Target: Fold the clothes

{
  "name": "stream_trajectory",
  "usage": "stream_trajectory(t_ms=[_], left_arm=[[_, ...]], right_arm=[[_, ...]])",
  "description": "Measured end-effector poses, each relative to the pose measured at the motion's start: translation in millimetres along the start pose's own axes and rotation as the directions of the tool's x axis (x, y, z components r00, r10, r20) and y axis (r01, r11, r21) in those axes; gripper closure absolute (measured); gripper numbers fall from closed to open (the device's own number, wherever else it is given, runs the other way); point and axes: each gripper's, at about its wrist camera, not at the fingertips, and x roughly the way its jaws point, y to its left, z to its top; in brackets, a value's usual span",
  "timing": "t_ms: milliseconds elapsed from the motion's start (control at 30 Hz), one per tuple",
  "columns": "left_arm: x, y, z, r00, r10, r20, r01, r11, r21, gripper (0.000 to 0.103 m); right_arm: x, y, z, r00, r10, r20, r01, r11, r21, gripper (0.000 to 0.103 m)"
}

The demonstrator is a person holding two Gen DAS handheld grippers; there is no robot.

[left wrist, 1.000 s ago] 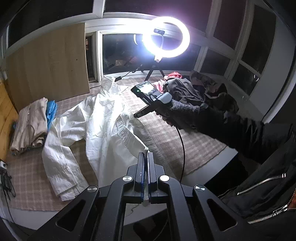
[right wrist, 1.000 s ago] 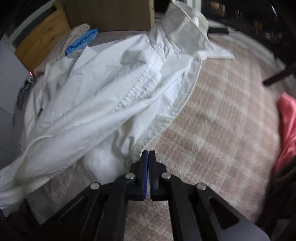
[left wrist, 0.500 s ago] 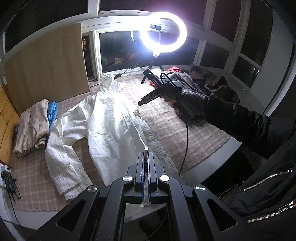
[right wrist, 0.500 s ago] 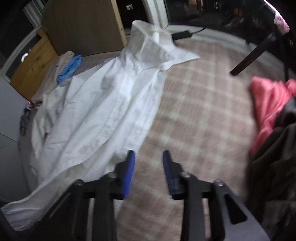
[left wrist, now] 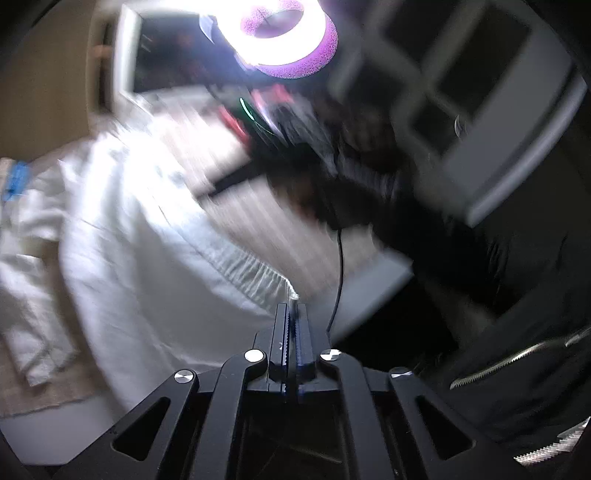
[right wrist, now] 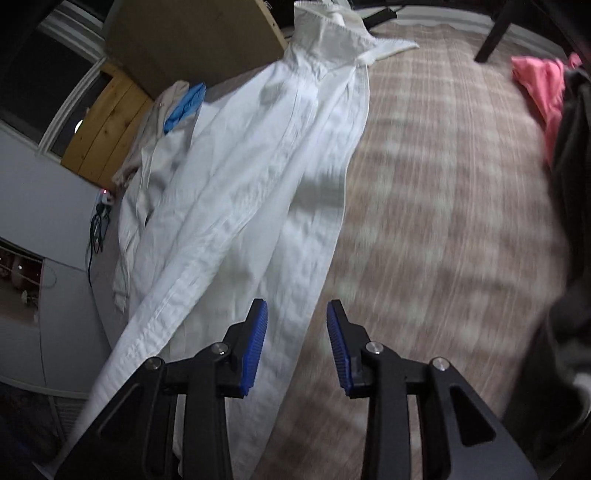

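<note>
A white long-sleeved shirt (right wrist: 258, 184) lies stretched out on the checked table cover (right wrist: 443, 184), collar at the far end. In the blurred left wrist view the shirt (left wrist: 147, 236) fills the left half. My left gripper (left wrist: 291, 310) pinches the shirt's near hem corner; its jaws are just starting to open, with the cloth still between the pads. My right gripper (right wrist: 295, 325) stands open above the shirt's lower right edge with nothing between its blue pads (right wrist: 255, 343). From the left wrist it appears as a dark blur (left wrist: 236, 177) in a dark-sleeved hand (left wrist: 351, 177).
Folded beige and blue clothes (right wrist: 177, 103) lie at the far left by a wooden board (right wrist: 184, 37). A pink garment (right wrist: 539, 81) and dark clothes (right wrist: 569, 184) sit at the right. A ring light (left wrist: 284, 33) glares at the back. A black cable (left wrist: 338, 277) hangs over the table's near edge.
My right gripper has opened, let go of the shirt and swung right. The shirt now lies flatter and straighter. My left gripper has dipped toward the table, still on the hem.
</note>
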Motion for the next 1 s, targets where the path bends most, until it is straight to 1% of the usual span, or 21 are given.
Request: stream_trajectory(t_ms=[67, 100, 133, 167, 200, 267, 333, 400, 433, 500, 567, 633, 667, 700, 767, 833, 867, 900, 933, 967, 1000], left_arm=[[11.6, -2.0, -8.4, 0.998, 0.017, -0.052, -0.017, 1.0, 0.006, 0.097], [7.4, 3.2, -13.5, 0.999, 0.019, -0.046, -0.019, 1.0, -0.01, 0.096], [-2.3, 15.6, -19.7, 0.999, 0.04, -0.032, -0.042, 0.998, -0.048, 0.094], [-12.8, 31.3, -26.2, 0.997, 0.077, -0.017, -0.078, 0.993, -0.09, 0.087], [-21.7, 48.0, -33.6, 0.993, 0.122, -0.005, -0.121, 0.984, -0.13, 0.081], [-35.4, 89.4, -52.7, 0.977, 0.214, -0.011, -0.211, 0.951, -0.224, 0.079], [-34.5, 126.8, -72.0, 0.972, 0.232, -0.043, -0.234, 0.926, -0.297, 0.079], [-26.3, 152.9, -85.7, 0.965, 0.252, -0.071, -0.261, 0.906, -0.334, 0.079], [-18.0, 162.6, -91.9, 0.967, 0.242, -0.082, -0.255, 0.903, -0.347, 0.079], [-3.2, 167.9, -99.2, 0.974, 0.204, -0.094, -0.224, 0.914, -0.339, 0.079], [11.1, 164.5, -102.6, 0.985, 0.14, -0.098, -0.164, 0.936, -0.313, 0.079], [19.4, 160.5, -103.7, 0.991, 0.094, -0.093, -0.115, 0.959, -0.261, 0.079], [15.7, 162.0, -100.7, 0.992, 0.096, -0.086, -0.114, 0.965, -0.234, 0.079], [5.8, 171.7, -95.1, 0.992, 0.105, -0.069, -0.118, 0.969, -0.218, 0.078], [-14.1, 191.0, -83.8, 0.992, 0.124, -0.033, -0.128, 0.974, -0.186, 0.077], [-33.4, 218.1, -67.2, 0.989, 0.149, 0.002, -0.147, 0.977, -0.155, 0.077], [-42.8, 234.3, -56.9, 0.986, 0.164, 0.019, -0.16, 0.977, -0.14, 0.074], [-51.2, 251.8, -45.7, 0.984, 0.173, 0.033, -0.167, 0.978, -0.125, 0.063], [-52.5, 274.1, -30.8, 0.988, 0.152, 0.033, -0.148, 0.983, -0.109, 0.056], [-46.9, 288.9, -18.6, 0.99, 0.143, 0.017, -0.141, 0.985, -0.099, 0.05], [-40.3, 303.4, -6.4, 0.991, 0.133, -0.001, -0.132, 0.987, -0.088, 0.051]], right_arm=[[-6.4, 2.3, -11.4, 1.0, 0.004, -0.005, -0.004, 1.0, -0.001, 0.07], [-9.6, 3.5, -17.1, 1.0, 0.006, -0.007, -0.006, 1.0, -0.001, 0.07], [-12.8, 4.6, -22.8, 1.0, 0.008, -0.009, -0.008, 1.0, -0.001, 0.069], [-17.1, 6.3, -30.5, 1.0, 0.016, -0.01, -0.016, 1.0, 0.002, 0.067], [-23.3, 9.1, -41.7, 0.999, 0.035, -0.007, -0.035, 0.999, 0.011, 0.065], [-31.3, 17.8, -64.5, 0.996, 0.092, -0.014, -0.091, 0.996, 0.025, 0.055], [-29.0, 31.0, -84.5, 0.991, 0.127, -0.031, -0.126, 0.991, 0.036, 0.055], [-22.5, 50.4, -98.8, 0.993, 0.117, -0.034, -0.116, 0.993, 0.031, 0.055], [-20.1, 61.6, -103.0, 0.994, 0.108, -0.033, -0.107, 0.994, 0.018, 0.055], [-18.7, 87.5, -98.4, 0.996, 0.087, -0.027, -0.088, 0.996, -0.03, 0.055], [-17.2, 114.4, -89.2, 0.998, 0.064, -0.021, -0.065, 0.995, -0.075, 0.055], [-13.6, 139.9, -74.9, 1.0, 0.002, -0.019, -0.004, 0.994, -0.112, 0.055], [-11.7, 152.7, -70.1, 0.999, -0.035, -0.017, 0.033, 0.992, -0.122, 0.055], [-8.7, 165.2, -67.1, 0.999, -0.051, -0.018, 0.048, 0.991, -0.123, 0.055], [-0.4, 187.6, -67.2, 0.999, -0.048, -0.021, 0.045, 0.991, -0.129, 0.055], [11.1, 206.7, -72.8, 0.996, -0.084, -0.015, 0.082, 0.988, -0.129, 0.055], [17.7, 214.1, -77.3, 0.995, -0.095, -0.012, 0.093, 0.989, -0.115, 0.055], [25.1, 221.1, -81.4, 0.995, -0.104, -0.011, 0.102, 0.99, -0.099, 0.055], [34.6, 227.9, -84.7, 0.993, -0.114, -0.012, 0.113, 0.991, -0.075, 0.055], [44.1, 235.2, -87.3, 0.991, -0.13, -0.007, 0.13, 0.99, -0.049, 0.055], [52.6, 242.2, -88.5, 0.989, -0.151, 0.0, 0.151, 0.988, -0.026, 0.055]])
